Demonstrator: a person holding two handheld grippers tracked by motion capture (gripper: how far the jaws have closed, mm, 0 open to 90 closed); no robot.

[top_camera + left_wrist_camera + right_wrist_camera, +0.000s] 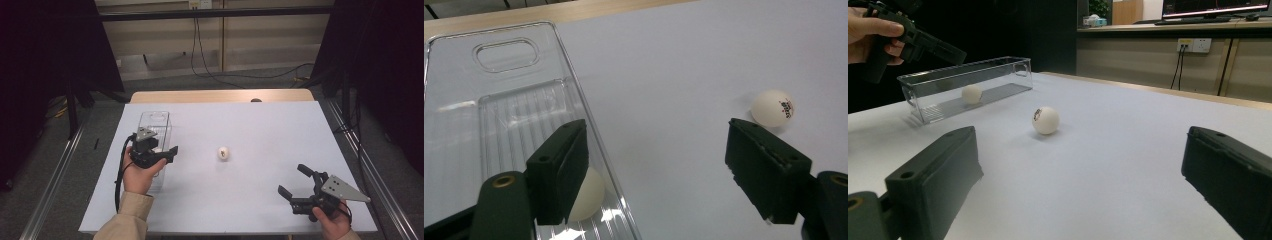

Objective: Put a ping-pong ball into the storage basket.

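The left tool (159,156) hangs released above the near end of a clear bin (156,120), one white ball (586,200) below it inside; the right tool (296,181) rests released. A second ball (223,152) lies between them on the tabletop (270,125), nearer the left, stamped with small unreadable print.

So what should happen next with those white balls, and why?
Probably the left gripper, jaws open and empty above the clear box, should swing toward the loose ball on the table. One ball already lies in the box; the other doesn't.
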